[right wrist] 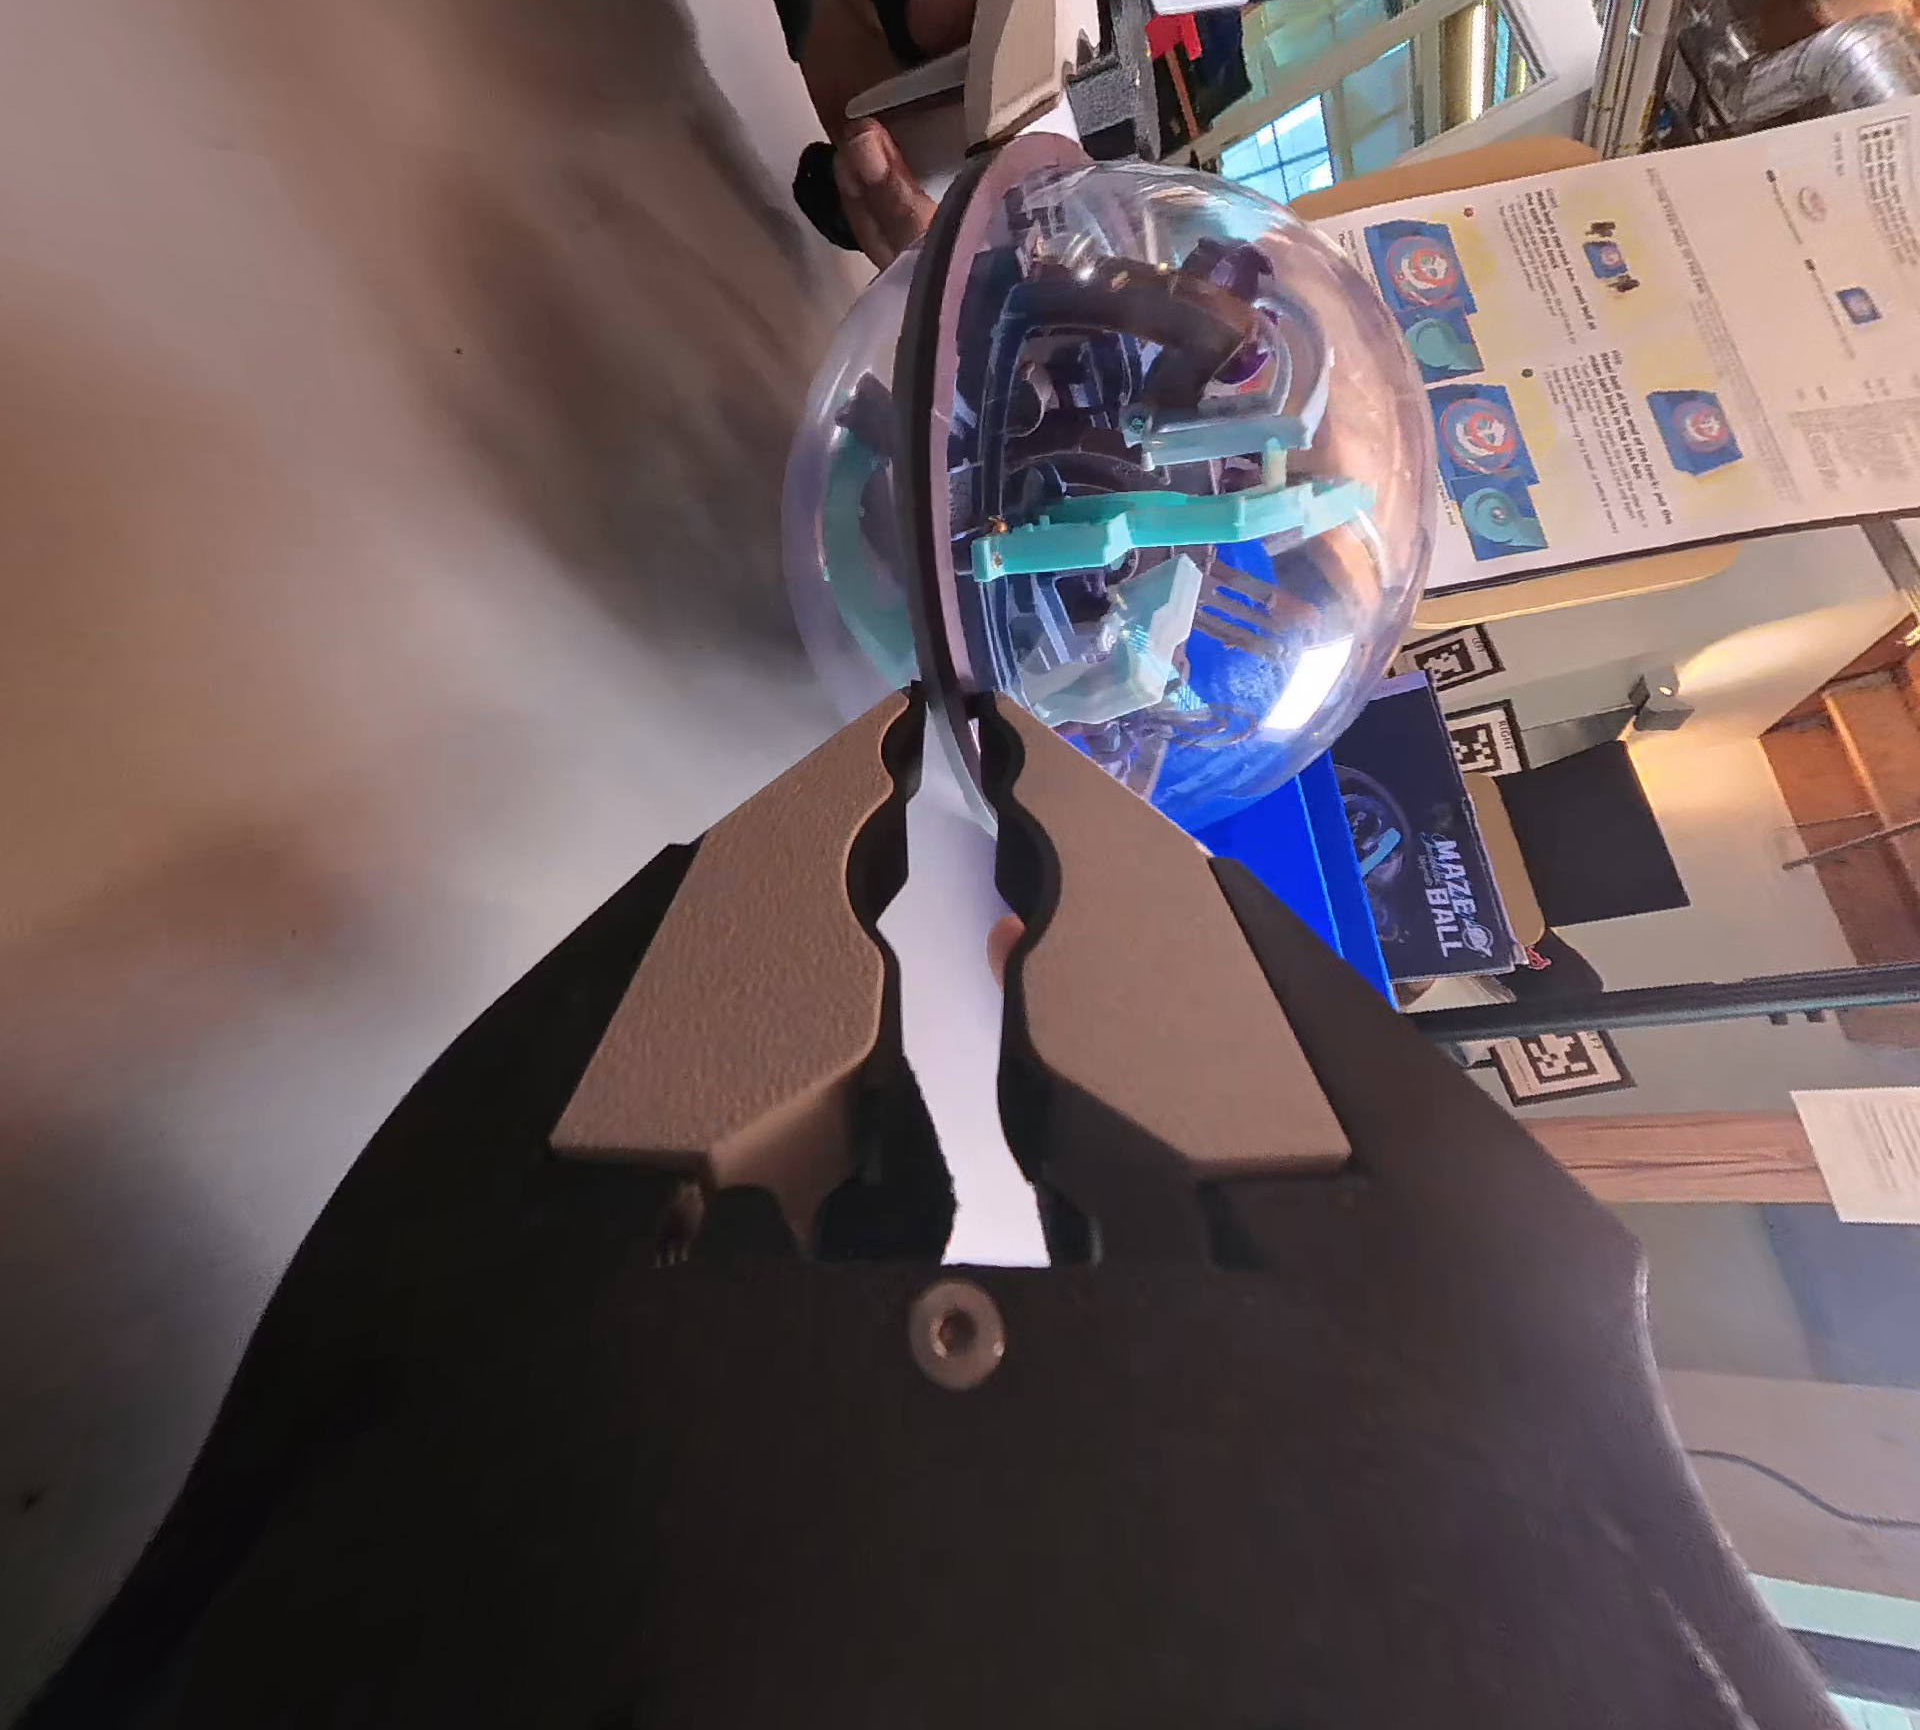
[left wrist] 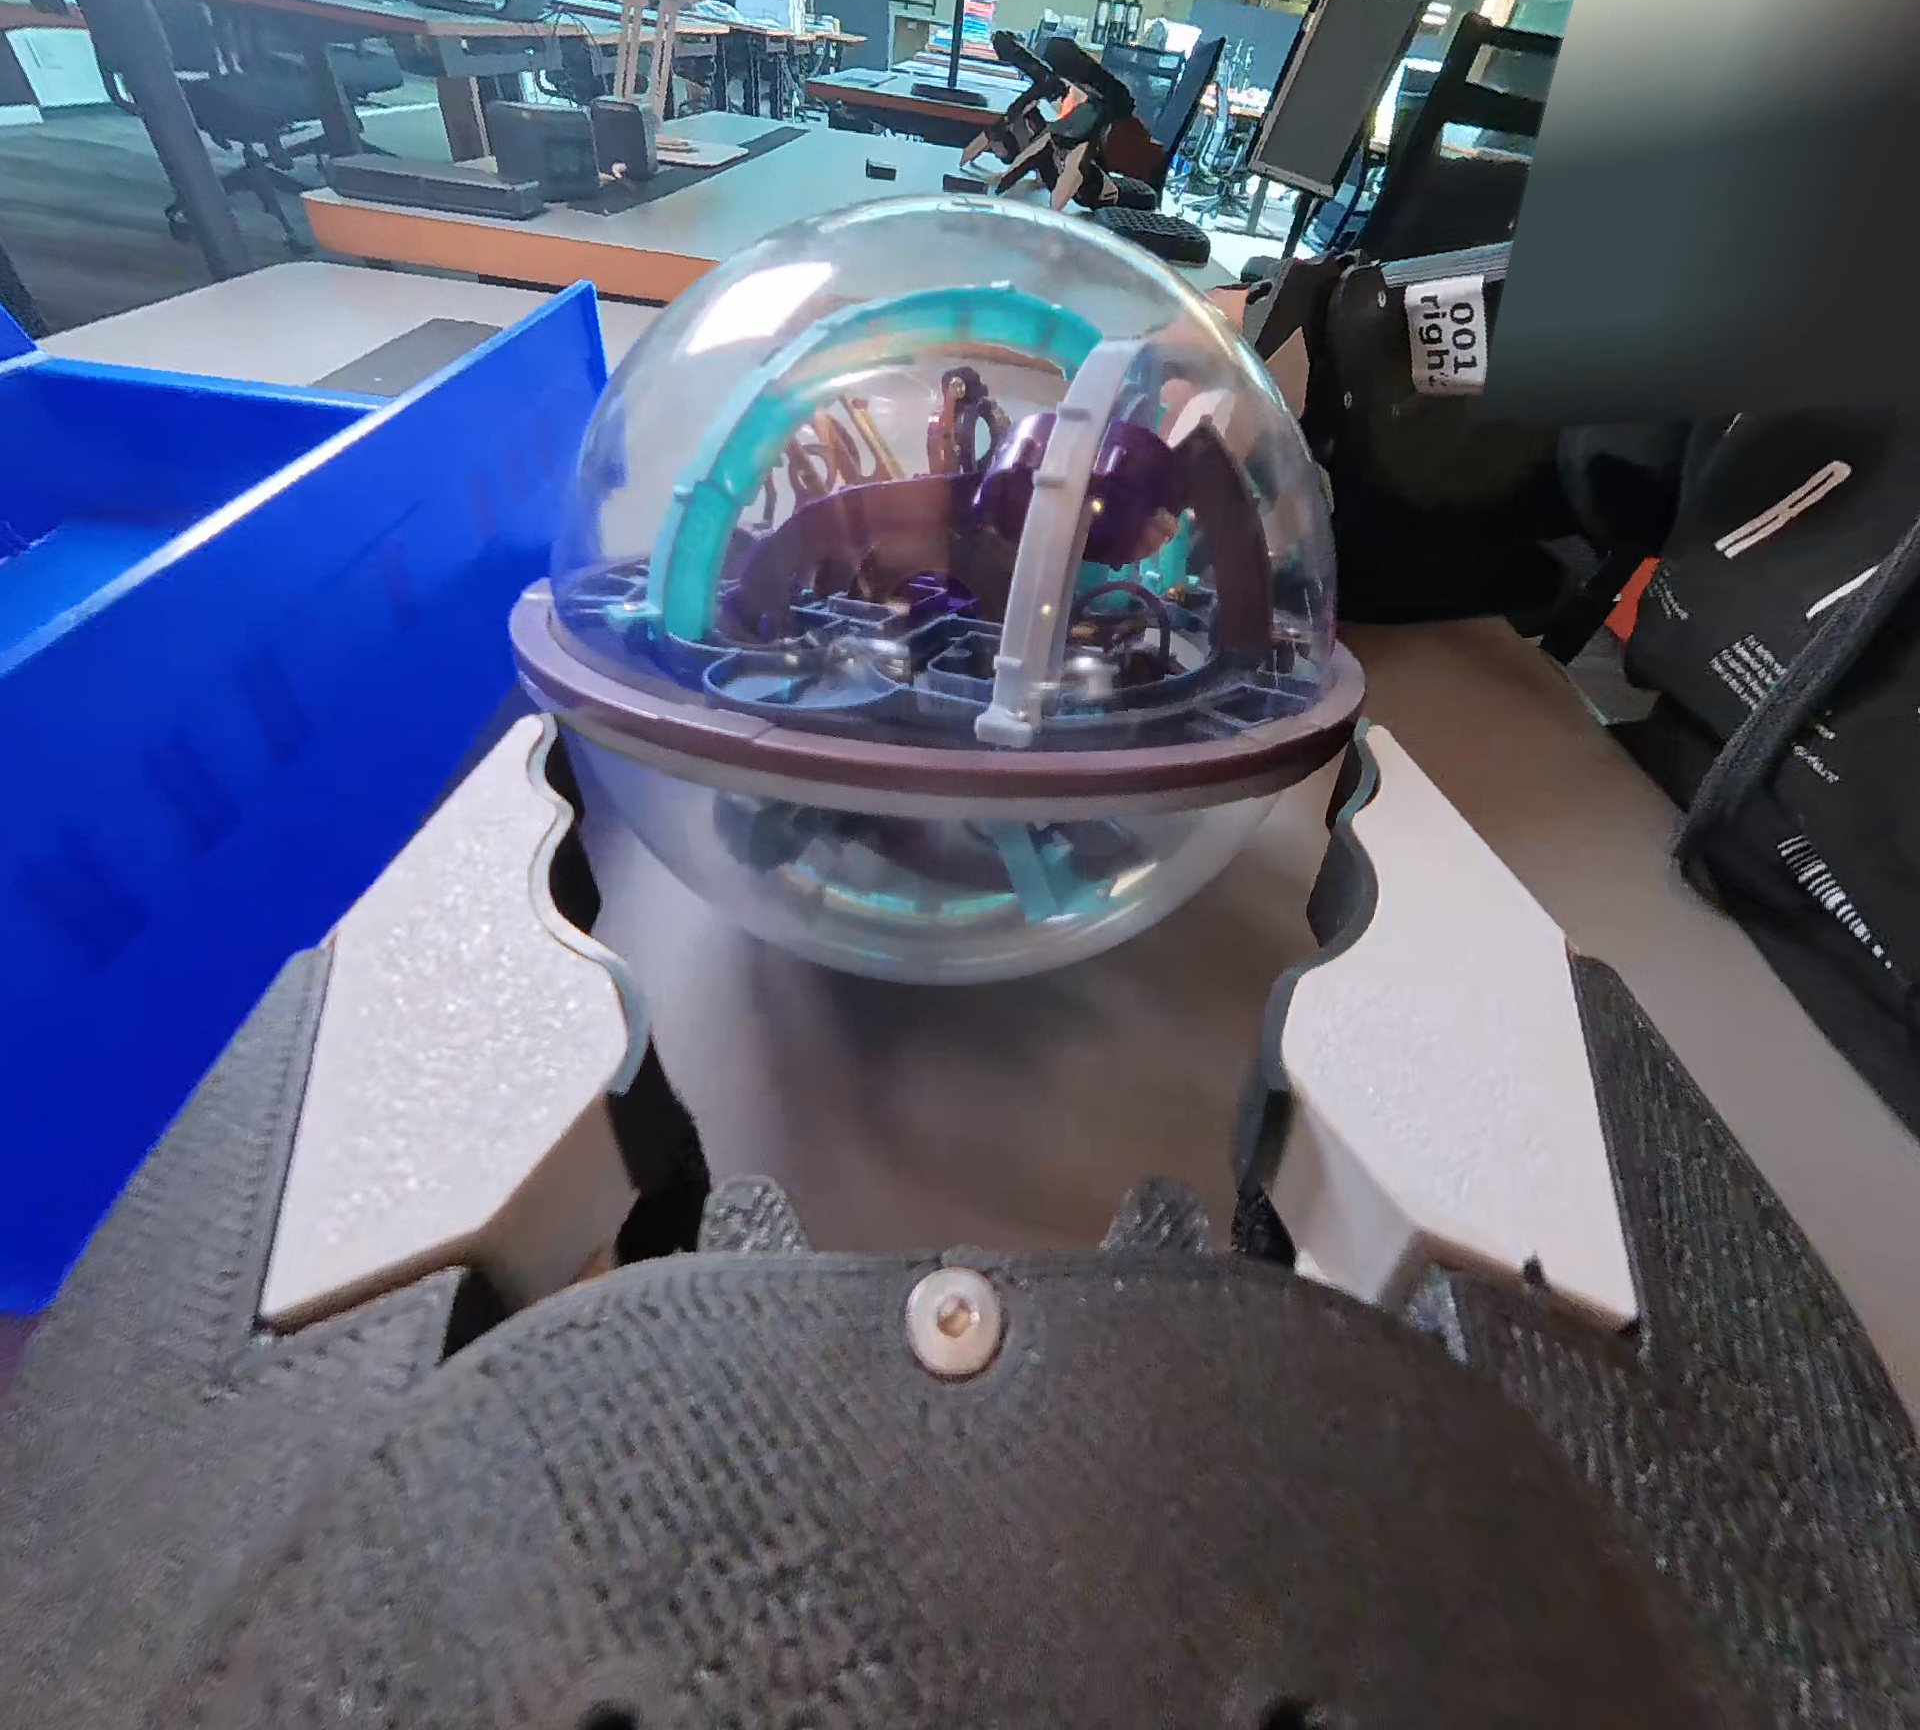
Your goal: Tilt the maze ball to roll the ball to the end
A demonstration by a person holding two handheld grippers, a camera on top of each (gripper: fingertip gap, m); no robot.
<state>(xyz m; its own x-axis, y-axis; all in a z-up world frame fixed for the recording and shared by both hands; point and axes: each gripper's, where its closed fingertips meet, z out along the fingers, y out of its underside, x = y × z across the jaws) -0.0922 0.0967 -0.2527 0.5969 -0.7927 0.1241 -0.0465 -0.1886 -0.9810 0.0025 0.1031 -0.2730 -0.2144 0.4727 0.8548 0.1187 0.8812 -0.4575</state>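
Left wrist view: the maze ball (left wrist: 925,579) is seen as a clear sphere girdled by a dark equatorial rim, with teal, purple and grey tracks packed inside. It is positioned above the grey worktop (left wrist: 935,1088), beside a blue bin (left wrist: 260,600). The left gripper (left wrist: 951,745) is spread wide; its fingers (left wrist: 457,984) flank the sphere at rim height, and contact cannot be confirmed. Right wrist view: the right gripper (right wrist: 948,712) is nearly closed, its fingertips (right wrist: 883,724) pinched on the dark rim (right wrist: 930,433). A printed sheet (right wrist: 1621,350) and a dark box (right wrist: 1423,849) are noted behind the sphere.
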